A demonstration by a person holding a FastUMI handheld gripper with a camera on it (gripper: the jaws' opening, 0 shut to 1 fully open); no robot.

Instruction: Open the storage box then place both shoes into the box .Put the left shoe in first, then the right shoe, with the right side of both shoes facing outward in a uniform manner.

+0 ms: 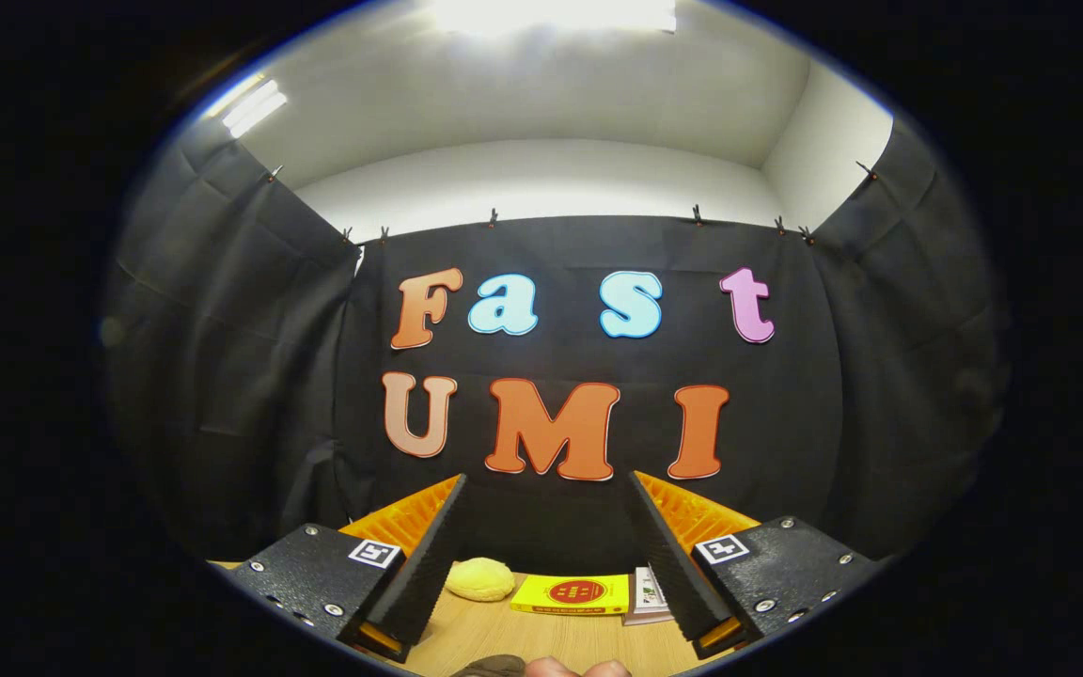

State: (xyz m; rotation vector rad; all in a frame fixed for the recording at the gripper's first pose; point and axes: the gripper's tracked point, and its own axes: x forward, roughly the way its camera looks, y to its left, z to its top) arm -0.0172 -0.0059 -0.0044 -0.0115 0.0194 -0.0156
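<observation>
**Gripper raised and level, task things not yet ahead of it**

Gripper point(546, 555) held high, looking flat across a wooden table point(523, 639) toward the black cloth wall. Fingers spread wide, nothing between them but open air and the table's far strip.

Beyond the fingers, on the table against the wall: a soft yellow lump point(479, 578), perhaps a sponge or a toy, just inside the left finger; a yellow book point(572, 594) with a red disc on its cover, about midway between the fingers; a pale booklet or card point(647, 596) just beside the right finger. None of these belongs to the task.

Below the fingers, at the near table edge, a dark rounded shape point(494, 666) beside a person's fingertips point(579, 669). Too little shows to say whether the dark thing is a shoe.

Where the storage box and the shoes lie, and how their long axes run, cannot be told from here. Judgement: they most likely sit lower and nearer than the fingers now point, so the coming move turns on tipping the gripper down to find the box lid first. Opening not yet begun.
</observation>
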